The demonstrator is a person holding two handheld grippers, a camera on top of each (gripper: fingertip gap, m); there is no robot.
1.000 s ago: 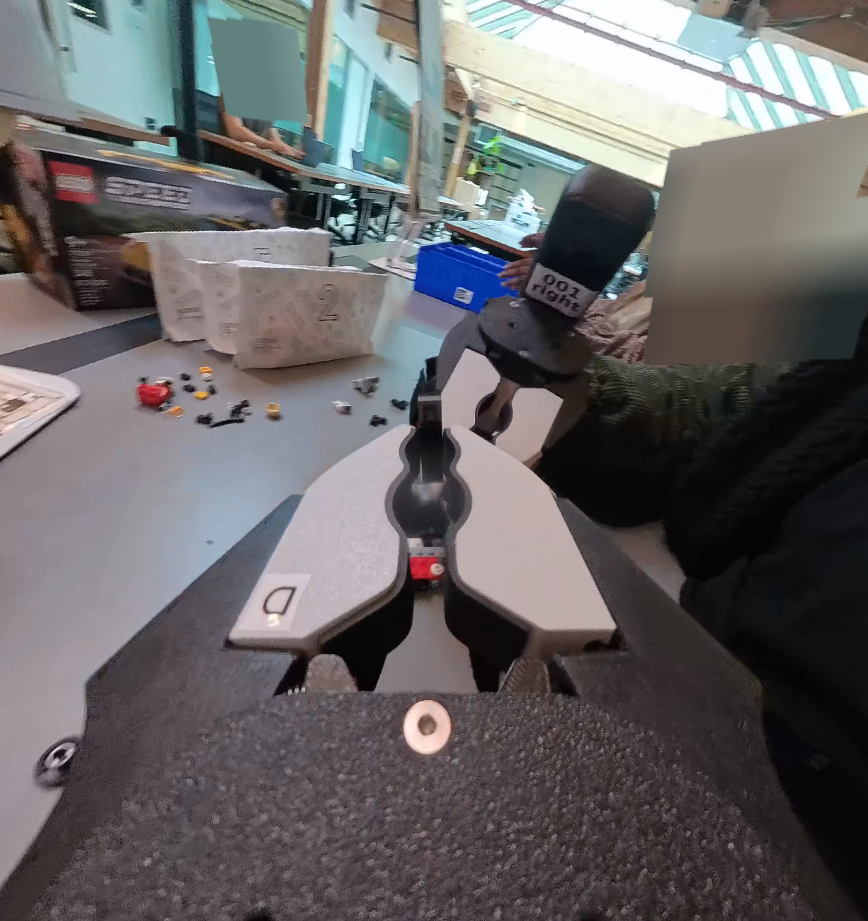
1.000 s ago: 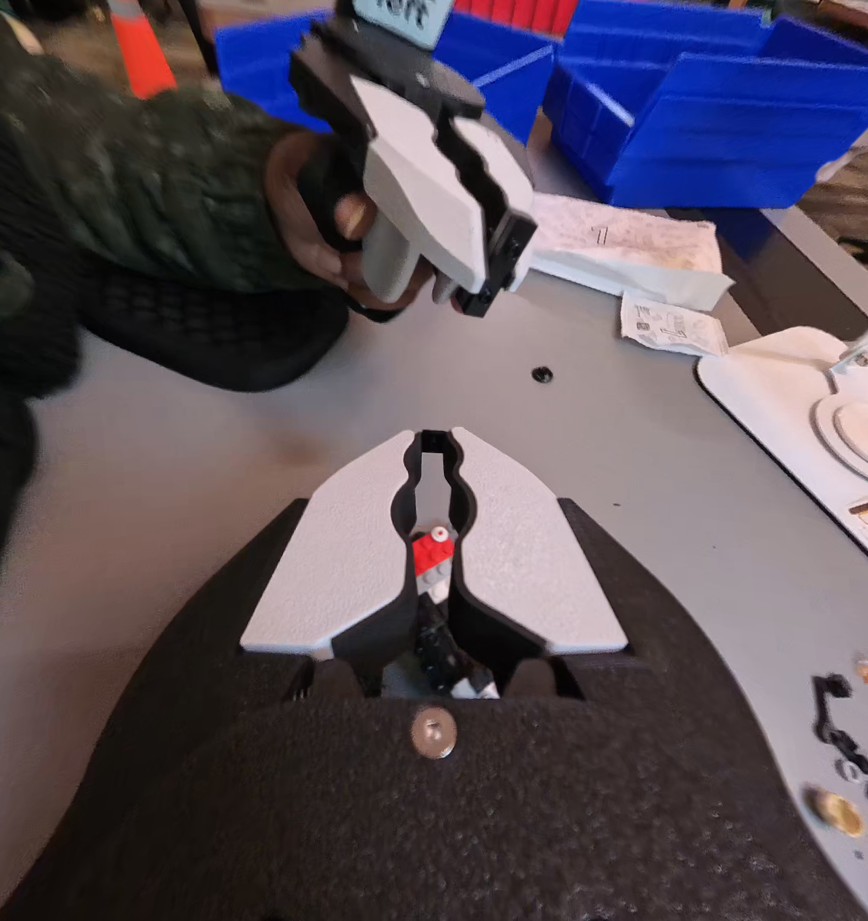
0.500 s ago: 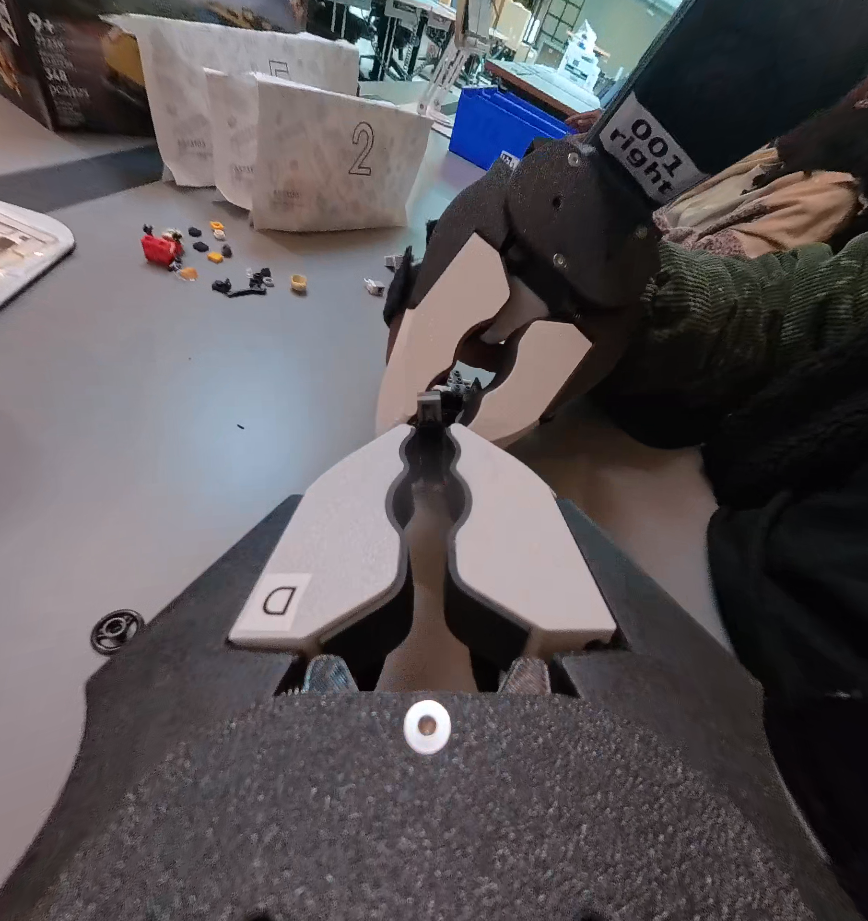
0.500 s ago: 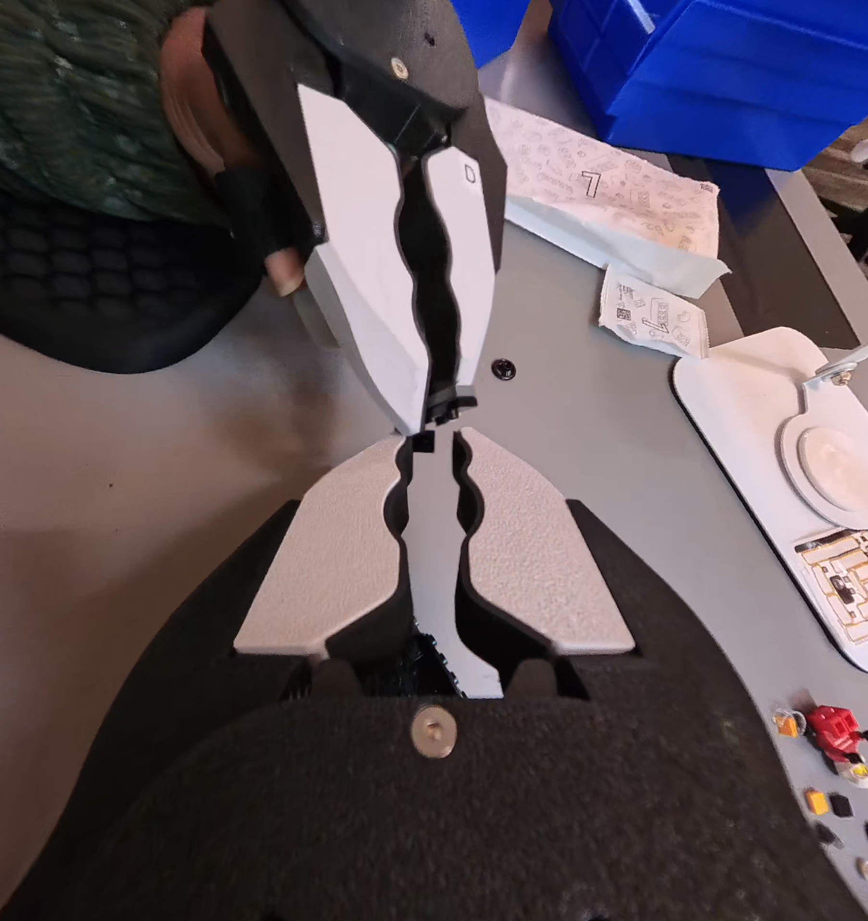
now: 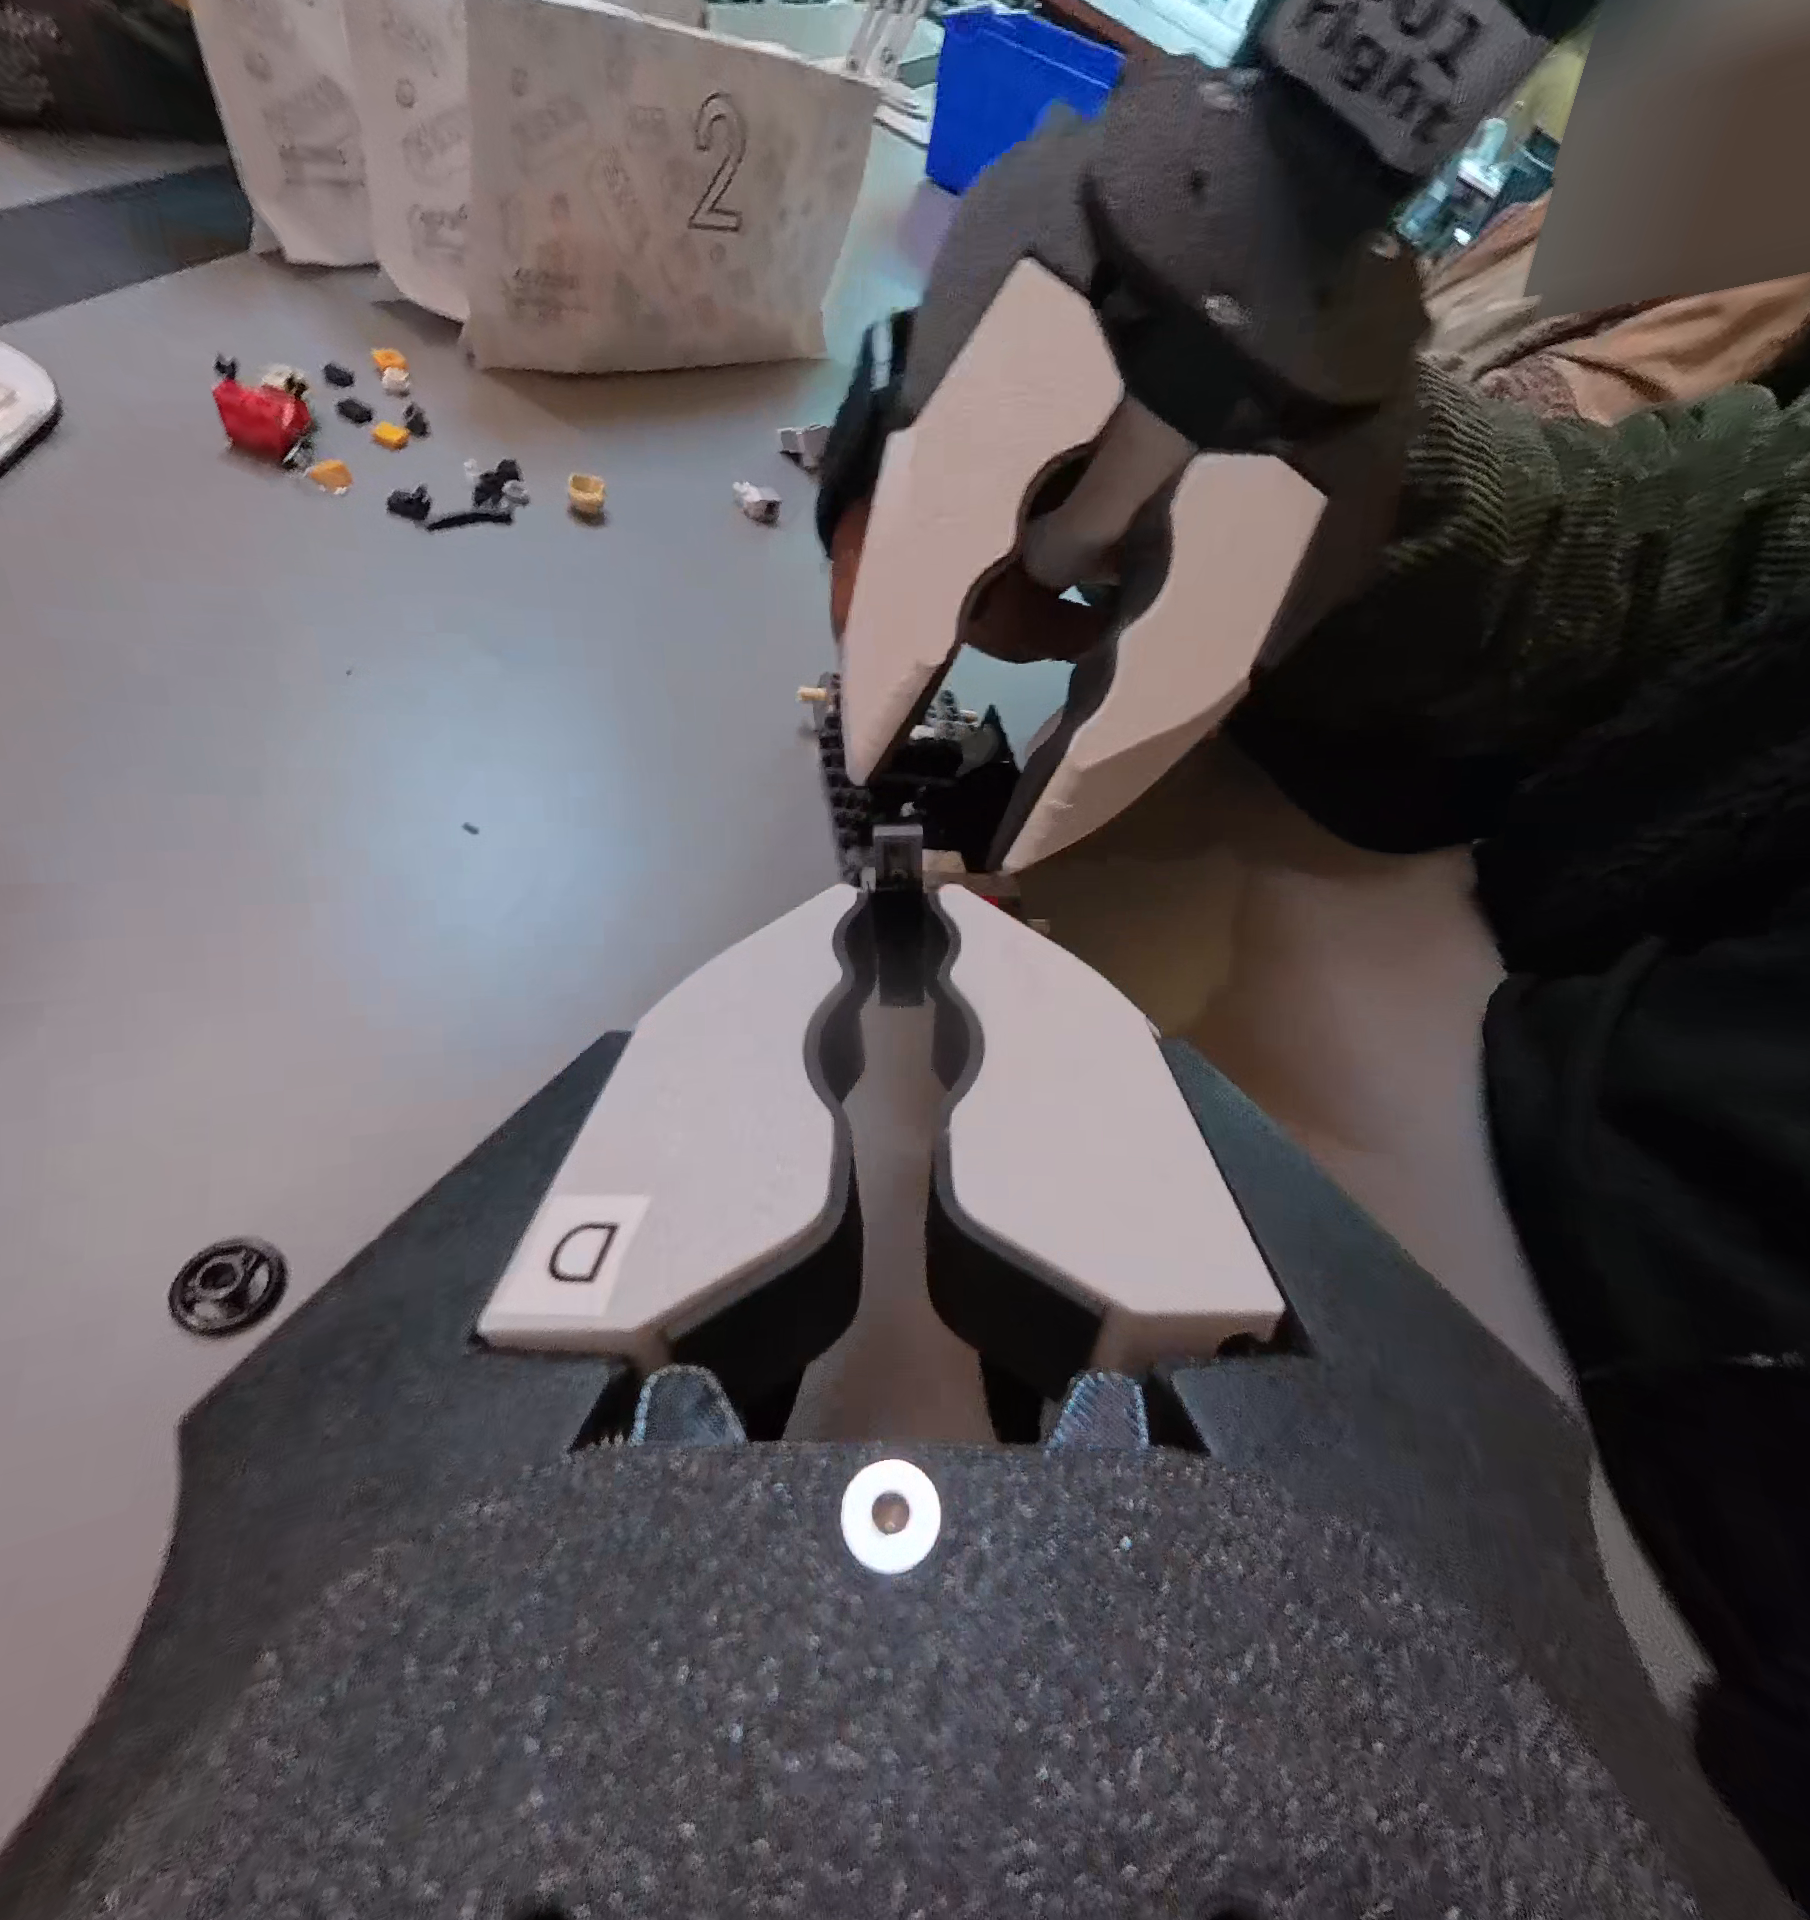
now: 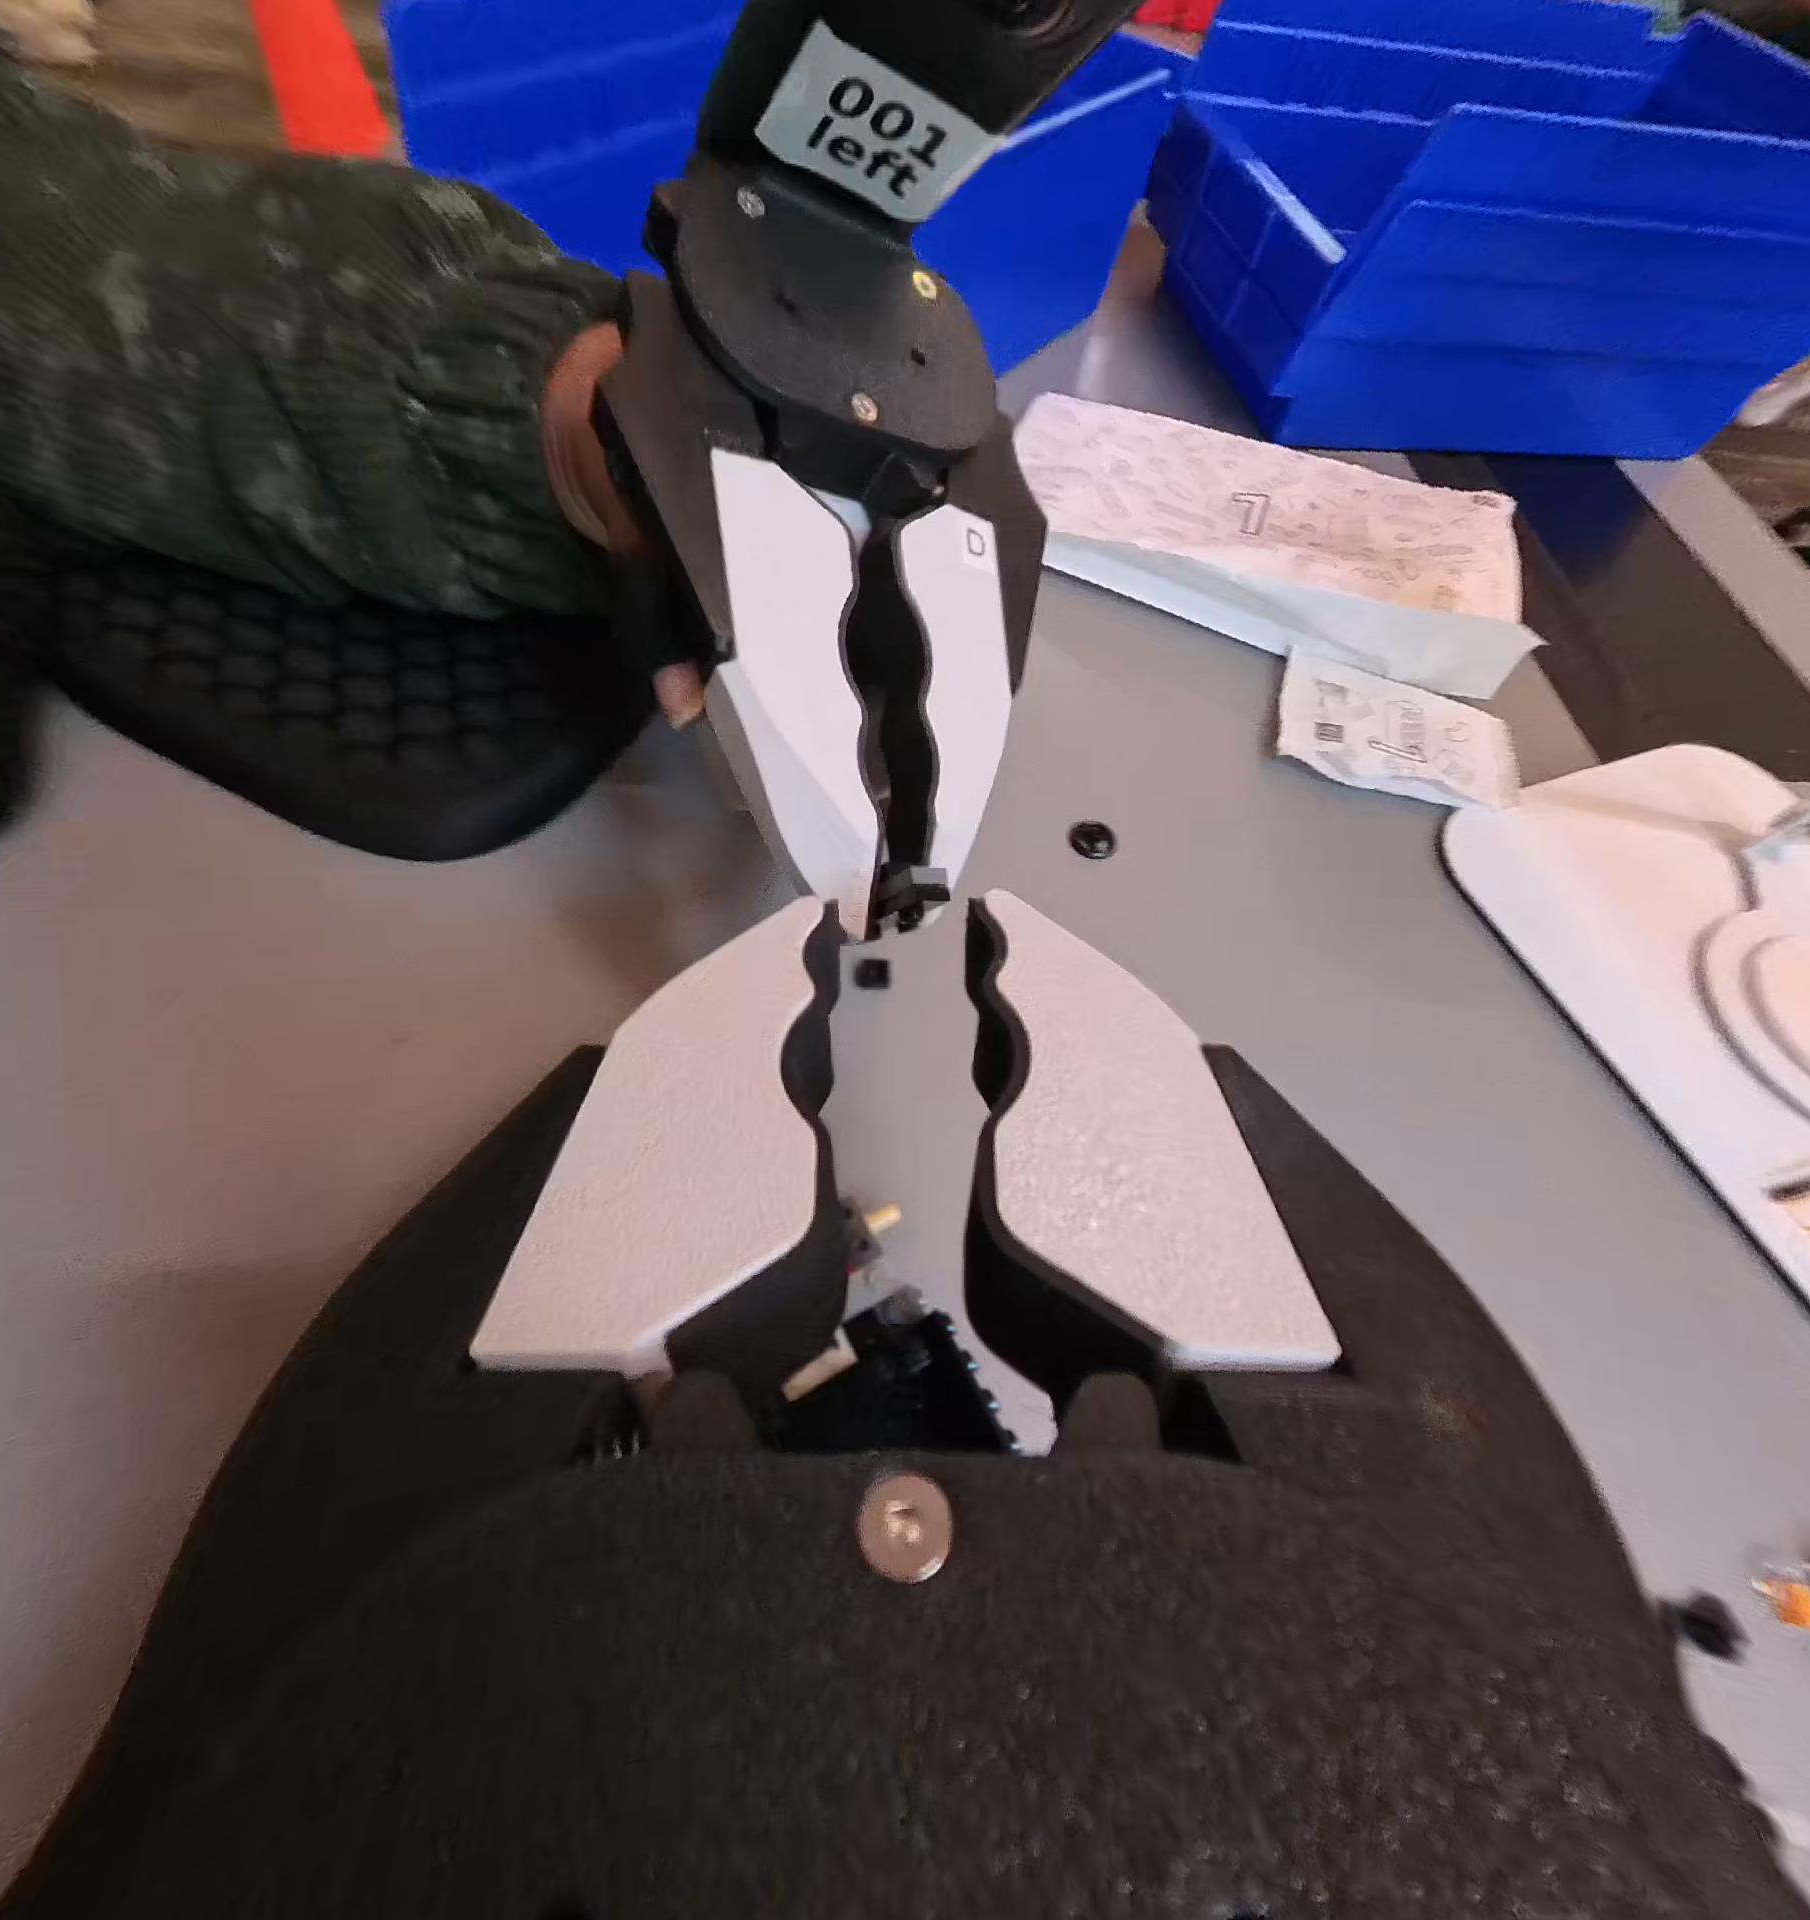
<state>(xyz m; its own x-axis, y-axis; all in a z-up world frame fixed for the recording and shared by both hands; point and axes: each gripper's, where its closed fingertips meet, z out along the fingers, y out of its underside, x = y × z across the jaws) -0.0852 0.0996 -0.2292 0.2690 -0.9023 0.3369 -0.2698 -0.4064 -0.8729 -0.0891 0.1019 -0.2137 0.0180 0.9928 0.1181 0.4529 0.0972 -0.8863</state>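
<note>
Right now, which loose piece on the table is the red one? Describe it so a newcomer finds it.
Start at the white paper bags standing at the grey table's far side. In front of them lies a scatter of small pieces; the red piece is at its left end, the largest, and the only red one.

My claws work over a grey table [image 5: 257,831], and I place everything from the numbered white bag [image 5: 662,197] standing at its far side. Just in front of that bag lie scattered small bricks [image 5: 381,436], a red one [image 5: 257,416] among black and orange bits, and a black wheel [image 5: 228,1286] lies well nearer me. A flat white bag [image 6: 1265,520], a small leaflet [image 6: 1394,732], blue bins [image 6: 1503,239] and a white tray [image 6: 1607,935] also rest on the table.
</note>
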